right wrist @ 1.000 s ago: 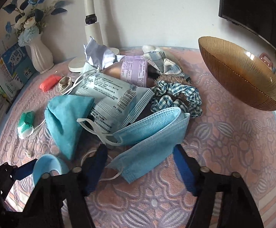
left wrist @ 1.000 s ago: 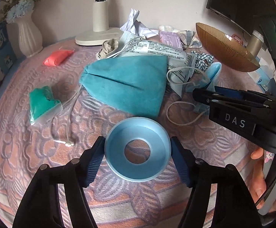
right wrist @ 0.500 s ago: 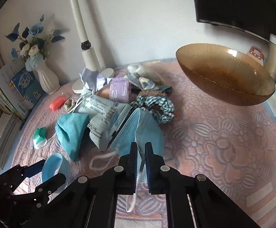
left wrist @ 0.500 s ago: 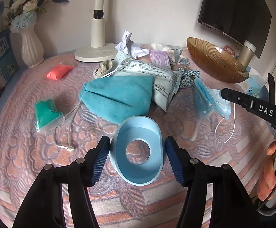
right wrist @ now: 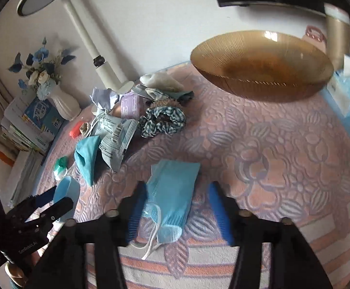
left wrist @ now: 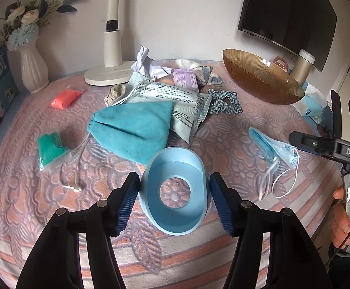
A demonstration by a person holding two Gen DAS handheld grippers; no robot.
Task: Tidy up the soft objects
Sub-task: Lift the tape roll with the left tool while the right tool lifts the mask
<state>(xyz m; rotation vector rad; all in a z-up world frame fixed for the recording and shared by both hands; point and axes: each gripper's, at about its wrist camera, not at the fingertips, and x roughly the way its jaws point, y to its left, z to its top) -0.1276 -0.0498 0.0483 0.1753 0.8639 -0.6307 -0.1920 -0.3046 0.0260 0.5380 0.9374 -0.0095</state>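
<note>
We see the pale blue pleated mask [right wrist: 172,192], folded with white loops trailing, lying on the desk [right wrist: 283,168] before the bowl [right wrist: 261,65]. Our right tool [right wrist: 172,213] has just spread, the mask loose between its pads, while our left tool [left wrist: 173,196] pinches a blue ring [left wrist: 175,190].

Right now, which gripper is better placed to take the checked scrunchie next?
Right. The right gripper is open, the mask lying loose between its fingers. The left gripper holds the blue ring. The scrunchie lies ahead.

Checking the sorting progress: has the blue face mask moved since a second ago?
Yes. The face mask left the pile beside the checked scrunchie and now lies apart, nearer the camera.
</note>
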